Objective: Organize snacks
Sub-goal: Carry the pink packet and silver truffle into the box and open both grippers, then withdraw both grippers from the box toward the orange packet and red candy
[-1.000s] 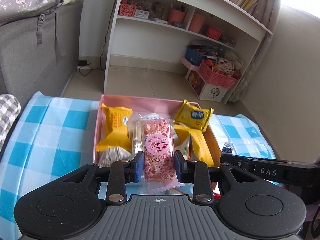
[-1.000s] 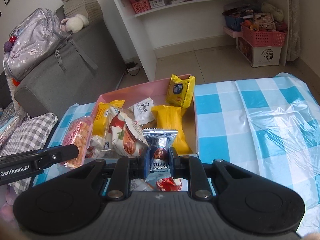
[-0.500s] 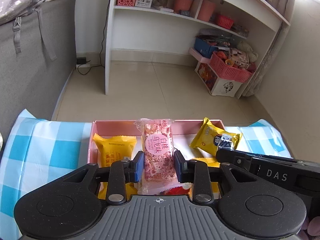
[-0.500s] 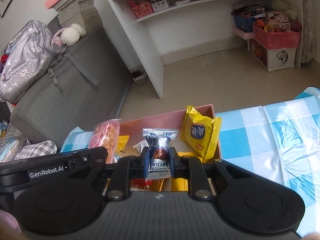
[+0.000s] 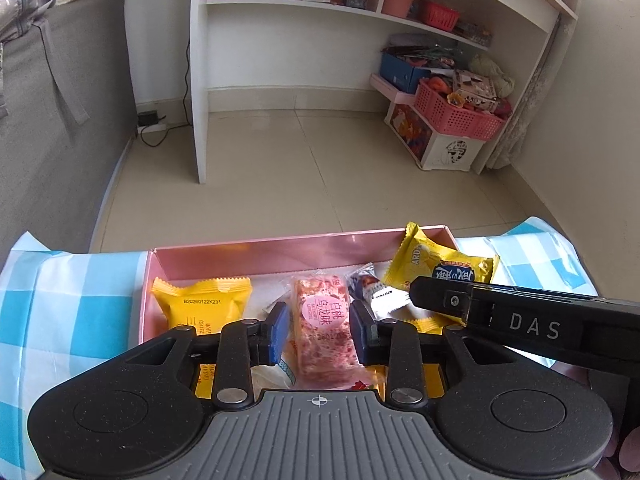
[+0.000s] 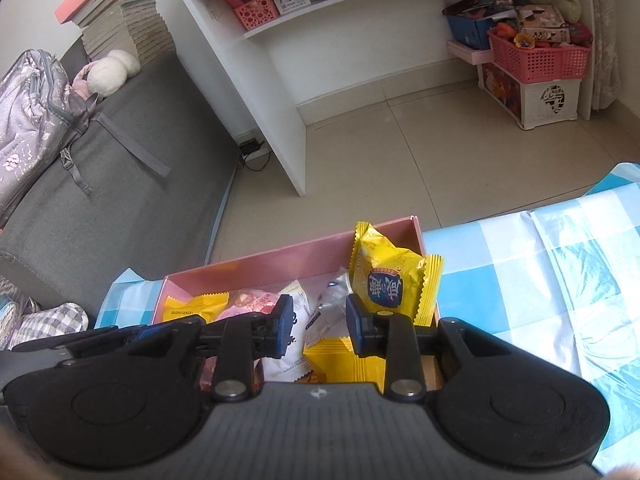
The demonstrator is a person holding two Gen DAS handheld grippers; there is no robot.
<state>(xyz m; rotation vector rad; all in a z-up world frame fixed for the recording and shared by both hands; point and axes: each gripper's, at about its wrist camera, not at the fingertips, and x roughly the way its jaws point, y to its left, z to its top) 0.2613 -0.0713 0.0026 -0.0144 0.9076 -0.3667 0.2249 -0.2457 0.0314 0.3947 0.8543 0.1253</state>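
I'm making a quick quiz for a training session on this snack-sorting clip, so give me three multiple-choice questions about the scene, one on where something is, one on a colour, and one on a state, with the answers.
1. Where does the pink snack bar lie?
A. On the floor
B. In the pink box, between the left gripper's fingers
C. On the white shelf

2. What colour is the checked tablecloth?
A. Red and white
B. Green and yellow
C. Blue and white

3. How does the right gripper stand?
A. Jaws apart, pads pressing on nothing
B. Clamped on a book
C. Shut tight on a yellow packet

Answers: 1 B, the bar rests inside the pink box with the left gripper astride it, jaws opening. 2 C, blue and white squares show beside the box. 3 A, its jaws are opening, and the silver chocolate packet lies loose in the box beyond them.
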